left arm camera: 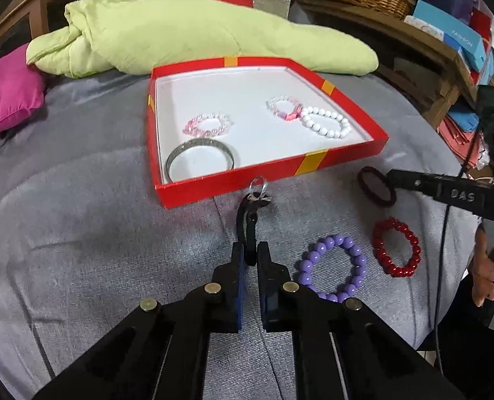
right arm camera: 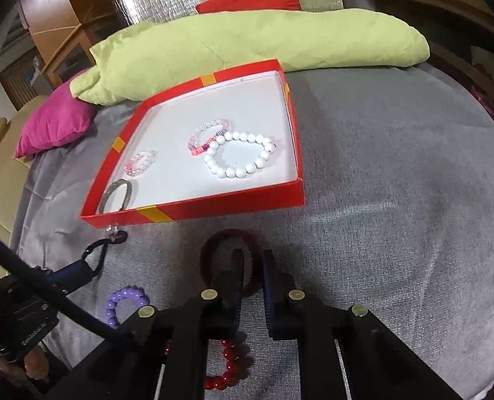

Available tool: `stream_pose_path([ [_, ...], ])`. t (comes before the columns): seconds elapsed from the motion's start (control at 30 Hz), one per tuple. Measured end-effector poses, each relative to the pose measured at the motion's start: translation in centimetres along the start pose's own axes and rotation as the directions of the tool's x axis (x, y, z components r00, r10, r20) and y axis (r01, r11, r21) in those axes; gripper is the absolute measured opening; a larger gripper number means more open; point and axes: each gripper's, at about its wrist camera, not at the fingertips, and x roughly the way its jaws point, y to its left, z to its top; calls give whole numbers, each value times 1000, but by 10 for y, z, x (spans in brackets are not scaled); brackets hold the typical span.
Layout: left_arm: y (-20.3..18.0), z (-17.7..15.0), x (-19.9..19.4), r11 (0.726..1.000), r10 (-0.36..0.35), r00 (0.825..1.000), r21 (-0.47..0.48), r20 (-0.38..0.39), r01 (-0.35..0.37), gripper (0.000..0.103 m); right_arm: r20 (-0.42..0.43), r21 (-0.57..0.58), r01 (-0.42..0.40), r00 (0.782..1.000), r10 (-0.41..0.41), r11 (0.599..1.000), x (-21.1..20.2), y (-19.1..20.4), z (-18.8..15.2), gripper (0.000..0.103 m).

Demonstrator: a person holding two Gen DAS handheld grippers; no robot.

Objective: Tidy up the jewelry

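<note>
We count four bracelets in box. Left gripper jaws pinch black-looped ring. Right gripper jaws narrow, empty, over dark band. Purple, red bracelets remain on bed.

free: grey bedcover right of red box | blocked: green quilt behind box

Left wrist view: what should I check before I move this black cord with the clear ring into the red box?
1. Left gripper shut on black cord: ok.
2. Clear ring above the red box rim: not ok, it is low against the near wall, outside.
3. Bare floor between silver bangle and white bracelet: ok.
4. Right gripper out of the path, by the maroon bracelet: ok.
5. Cord held firmly: cannot tell.
</note>
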Motion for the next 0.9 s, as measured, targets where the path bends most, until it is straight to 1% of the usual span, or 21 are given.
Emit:
stream_pose_path([
  [0.07,0,0,4,1000,23,1000,-3,-13,-23,9,-7,3,0,1000,0,1000,1,0,0,13],
  [0.1,0,1,5,1000,23,1000,-7,-20,-23,12,-10,4,-1,1000,1,1000,1,0,-1,13],
  [0.17,1,2,5,1000,14,1000,-21,-23,-14,25,-12,1,0,1000,0,1000,2,0,-1,13],
  [0.2,1,2,5,1000,17,1000,-25,-21,-18,36,-12,1,0,1000,0,1000,2,0,-1,13],
  [0.23,1,2,5,999,24,1000,-27,-16,-25,45,-13,1,-2,1000,2,1000,2,0,-1,13],
  [0.3,0,3,5,999,35,999,-27,-6,-35,48,-13,2,-2,1000,2,1000,2,0,-1,13],
  [0.43,-1,7,10,999,21,1000,-38,-4,-21,48,-13,4,-1,1000,1,1000,1,-1,-1,13],
  [0.47,-1,7,12,999,16,1000,-40,-5,-16,47,-12,4,-2,1000,2,1000,1,-1,-1,13],
  [0.5,-2,7,13,999,9,1000,-41,-4,-9,38,-11,4,-4,1000,4,1000,0,-1,-1,13],
  [0.53,-3,8,16,999,5,1000,-40,-9,-5,23,-9,4,-5,1000,5,1000,0,-1,-1,13],
  [0.57,-4,8,18,999,26,1000,-36,-11,-27,21,-5,3,-6,1000,6,1000,-1,-1,-2,13],
  [0.63,-5,8,19,998,51,999,-35,-8,-51,12,2,5,-14,1000,14,1000,-4,-2,-1,13],
  [0.7,-2,8,16,998,44,999,-53,4,-43,7,15,16,-32,999,32,999,-8,-5,-1,13],
  [0.77,-1,8,12,998,11,1000,-63,18,-10,5,32,31,-57,998,56,998,-13,-8,0,13],
  [0.83,-6,7,6,999,-2,999,-38,38,3,5,41,44,-77,996,75,996,-16,-11,2,13],
  [0.9,-10,8,3,1000,-2,998,-9,56,3,5,41,49,-80,996,78,996,-18,-13,3,13],
])
